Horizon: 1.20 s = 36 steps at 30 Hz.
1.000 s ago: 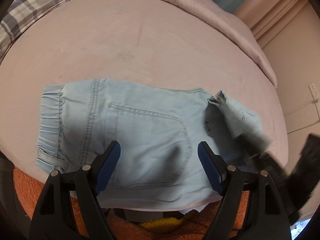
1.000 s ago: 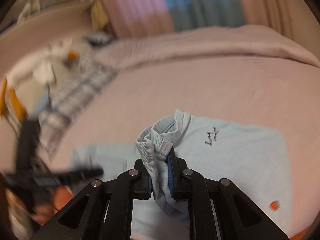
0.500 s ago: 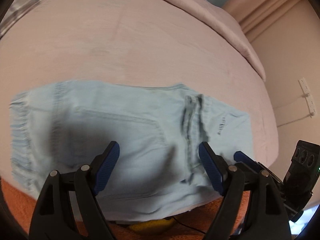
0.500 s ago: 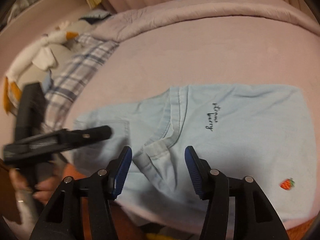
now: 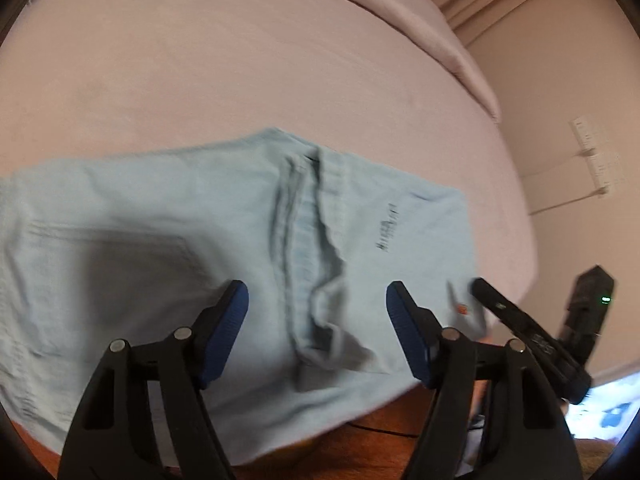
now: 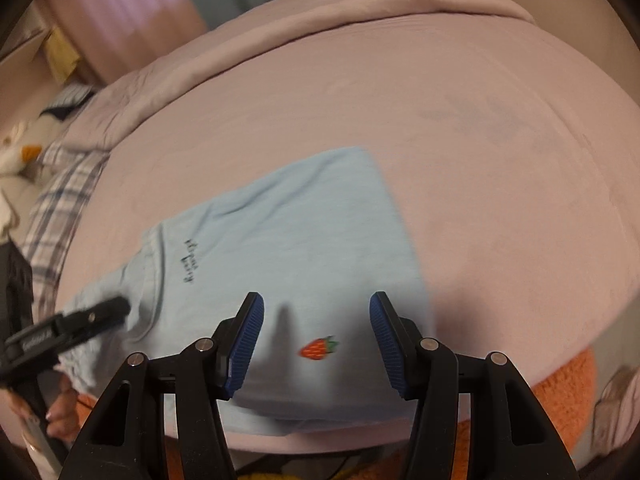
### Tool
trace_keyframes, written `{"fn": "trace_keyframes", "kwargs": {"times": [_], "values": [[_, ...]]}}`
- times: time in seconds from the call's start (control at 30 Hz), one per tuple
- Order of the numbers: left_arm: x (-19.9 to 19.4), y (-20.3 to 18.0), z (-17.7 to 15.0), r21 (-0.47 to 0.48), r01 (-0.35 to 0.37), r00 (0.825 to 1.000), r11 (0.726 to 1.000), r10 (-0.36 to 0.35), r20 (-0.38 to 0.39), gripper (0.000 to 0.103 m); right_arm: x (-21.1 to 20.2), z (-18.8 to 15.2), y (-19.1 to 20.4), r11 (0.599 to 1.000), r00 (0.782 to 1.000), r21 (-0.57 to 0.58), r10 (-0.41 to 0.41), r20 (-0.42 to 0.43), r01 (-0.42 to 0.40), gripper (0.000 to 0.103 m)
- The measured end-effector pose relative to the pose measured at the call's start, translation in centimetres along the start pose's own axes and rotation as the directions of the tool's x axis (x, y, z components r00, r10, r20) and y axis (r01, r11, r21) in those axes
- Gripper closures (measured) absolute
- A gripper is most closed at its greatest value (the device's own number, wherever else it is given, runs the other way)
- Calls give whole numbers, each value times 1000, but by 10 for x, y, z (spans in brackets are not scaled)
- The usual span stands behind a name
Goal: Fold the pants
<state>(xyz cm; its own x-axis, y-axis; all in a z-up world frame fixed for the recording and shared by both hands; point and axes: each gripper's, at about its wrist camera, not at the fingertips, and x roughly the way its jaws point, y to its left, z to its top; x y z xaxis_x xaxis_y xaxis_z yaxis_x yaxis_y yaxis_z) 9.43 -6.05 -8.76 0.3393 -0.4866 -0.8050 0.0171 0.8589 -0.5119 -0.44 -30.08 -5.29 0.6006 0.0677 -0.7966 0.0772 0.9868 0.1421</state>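
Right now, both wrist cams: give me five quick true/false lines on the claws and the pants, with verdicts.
1. The left claw is open. True.
2. The right claw is clamped on the pants. False: it is open, holding nothing.
3. The pants lie on the bed. True.
4. The strawberry patch shows between the right claw's fingers. True.
5. The pants are dark navy. False: they are light blue.
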Motion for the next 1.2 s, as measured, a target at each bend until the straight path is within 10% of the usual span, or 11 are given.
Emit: {"fn": "trace_keyframes", "kwargs": {"times": [0.13,0.23,0.47,0.77,0.83,0.97,1.07,1.2], "values": [[19,3,-1,-6,-27,999,1000,27,-39,49,-4,0,-6,1000,1000,19,-4,3,4,48],[25,12,-4,-53,1,996,999,-6,-91,91,-4,-2,-8,1000,1000,29,-6,-3,6,48],[-10,13,-21,-25,-2,1000,1000,1,-31,96,-6,-1,-10,999,1000,45,-5,-20,6,48],[-22,22,-20,-33,-52,998,998,52,-21,89,2,-4,-10,999,999,20,-25,-38,26,48],[-43,24,-21,-21,-95,995,995,95,36,75,4,-4,-8,999,998,7,-42,-42,42,48],[-99,47,-20,-66,-231,949,971,240,204,22,1,-2,-9,999,998,5,-45,-44,45,48],[-131,80,-24,-164,-318,900,934,351,258,19,1,-1,-11,999,998,15,-33,-45,34,48],[-147,122,-41,-342,-300,885,891,393,247,19,1,0,-5,1000,999,14,-13,-46,14,48]]}}
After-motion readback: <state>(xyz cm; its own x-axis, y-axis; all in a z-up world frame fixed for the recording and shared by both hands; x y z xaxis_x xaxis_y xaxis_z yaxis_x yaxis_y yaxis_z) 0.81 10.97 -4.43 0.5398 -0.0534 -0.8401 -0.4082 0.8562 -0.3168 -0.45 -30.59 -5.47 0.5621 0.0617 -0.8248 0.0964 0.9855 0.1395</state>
